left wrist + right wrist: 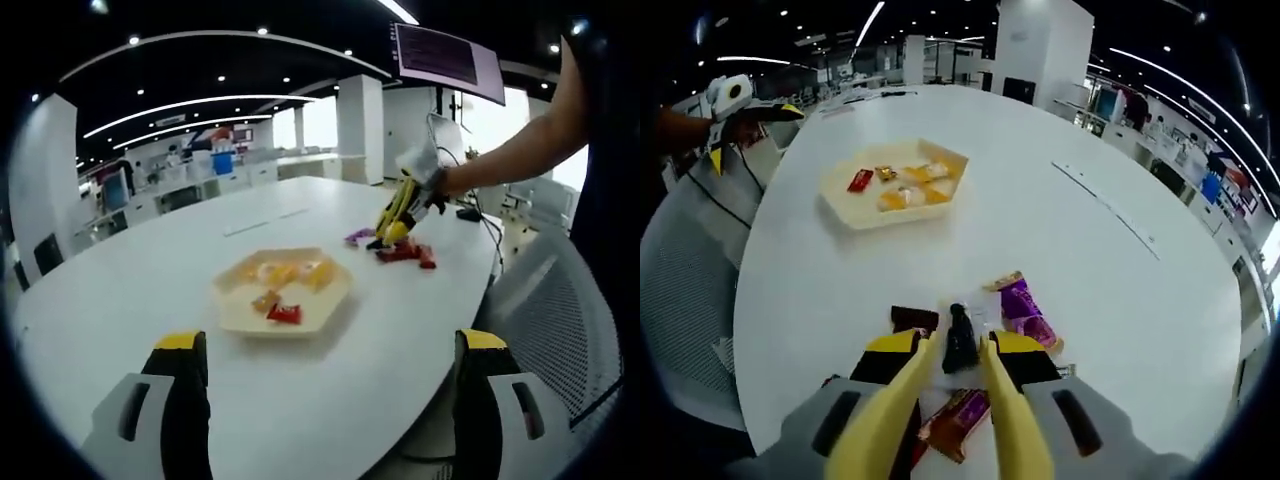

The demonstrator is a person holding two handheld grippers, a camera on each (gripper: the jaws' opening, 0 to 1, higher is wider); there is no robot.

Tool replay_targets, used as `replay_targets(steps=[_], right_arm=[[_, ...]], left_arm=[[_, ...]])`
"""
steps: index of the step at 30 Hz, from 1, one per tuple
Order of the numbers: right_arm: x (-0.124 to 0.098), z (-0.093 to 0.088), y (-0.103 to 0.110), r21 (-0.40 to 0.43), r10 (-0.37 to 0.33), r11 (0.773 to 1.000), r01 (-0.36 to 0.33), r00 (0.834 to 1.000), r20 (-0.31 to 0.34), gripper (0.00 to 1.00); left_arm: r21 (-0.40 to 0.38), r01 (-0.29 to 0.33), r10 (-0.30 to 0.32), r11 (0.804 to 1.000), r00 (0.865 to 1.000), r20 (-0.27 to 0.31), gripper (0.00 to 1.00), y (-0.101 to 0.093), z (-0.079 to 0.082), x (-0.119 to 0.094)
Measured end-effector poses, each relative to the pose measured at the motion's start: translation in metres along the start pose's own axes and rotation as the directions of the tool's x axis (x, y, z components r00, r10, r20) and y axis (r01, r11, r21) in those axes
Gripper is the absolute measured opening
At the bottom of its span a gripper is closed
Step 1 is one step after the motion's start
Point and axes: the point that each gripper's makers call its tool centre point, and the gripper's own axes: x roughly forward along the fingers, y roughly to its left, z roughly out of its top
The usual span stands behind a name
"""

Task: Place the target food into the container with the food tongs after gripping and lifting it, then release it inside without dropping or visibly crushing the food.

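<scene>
Right gripper view: tongs (960,355) pinch a dark snack (959,340) near the tray (840,205); left gripper (330,370) gapes wide.

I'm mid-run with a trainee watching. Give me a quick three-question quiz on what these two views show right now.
1. True or false: the tray already holds some snacks.
2. The yellow tongs on the right hand-held gripper close around what? A) a purple packet B) a small dark snack C) the tray rim
3. Fill in: the left hand-held gripper hangs with its jaws ____ at the table edge.

Key:
1. True; the red packet and yellow pieces lie inside.
2. B, the small dark snack; the purple packet lies beside it.
3. Open.
</scene>
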Motion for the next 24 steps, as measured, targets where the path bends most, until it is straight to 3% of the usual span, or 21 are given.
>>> replay_targets(steps=[4,7,13,20,24], right_arm=[[0.0042,0.0007,0.0014,0.011,-0.001,1.0,0.001,1.0,0.006,0.26],[0.0066,-0.0055,0.0013,0.001,-0.009,1.0,0.009,0.999,-0.038,0.26],[0.0088,-0.0009,-0.0019,0.04,0.006,0.999,-0.005,1.0,-0.02,0.24],[0.0096,-0.0002,-0.0033,0.055,-0.004,0.998,0.006,0.999,-0.051,0.2],[0.008,-0.001,-0.0013,0.025,-0.013,1.0,0.015,0.997,-0.073,0.2]], left_arm=[[0.0,0.003,-0.003,1.0,1.0,-0.004,0.99,-0.0006,-0.0007,0.0005],[-0.001,0.004,-0.004,1.0,1.0,-0.007,0.99,-0.0006,-0.0014,0.0009],[-0.006,0.003,-0.003,1.0,1.0,-0.007,0.99,0.0,-0.0015,0.0011],[-0.006,0.003,-0.003,1.0,1.0,-0.009,0.99,-0.0002,-0.0021,0.0013],[-0.005,0.003,-0.003,1.0,1.0,-0.007,0.99,-0.0001,-0.0017,0.0012]])
